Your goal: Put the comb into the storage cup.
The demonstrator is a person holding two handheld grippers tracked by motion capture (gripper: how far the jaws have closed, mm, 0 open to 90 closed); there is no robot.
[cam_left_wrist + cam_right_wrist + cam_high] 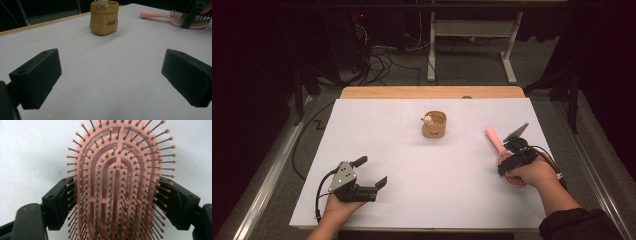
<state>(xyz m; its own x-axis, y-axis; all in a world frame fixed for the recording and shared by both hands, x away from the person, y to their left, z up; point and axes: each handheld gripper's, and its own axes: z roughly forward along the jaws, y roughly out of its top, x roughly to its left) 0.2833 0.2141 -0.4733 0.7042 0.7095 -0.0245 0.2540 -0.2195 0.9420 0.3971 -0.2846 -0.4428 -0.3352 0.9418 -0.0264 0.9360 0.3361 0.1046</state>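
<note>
A pink hairbrush (492, 136) lies bristles up at the right of the white table sheet (412, 165), its handle pointing away from me. My right gripper (511, 162) reaches down over the brush head. In the right gripper view its two black jaws (116, 200) sit against both sides of the hairbrush (117, 170), among the outer bristles. My left gripper (372, 171) rests at the front left, its jaws wide open (110, 75) with only bare sheet between them. The hairbrush (160, 15) and the right gripper (192, 15) show far off in the left gripper view.
A small yellow pouch (434, 125) with a little pale figure on its rim stands at the middle back of the sheet; pouch (104, 17). The wooden table edge (432, 92) runs behind it. Cables and a desk frame (472, 45) lie on the floor beyond.
</note>
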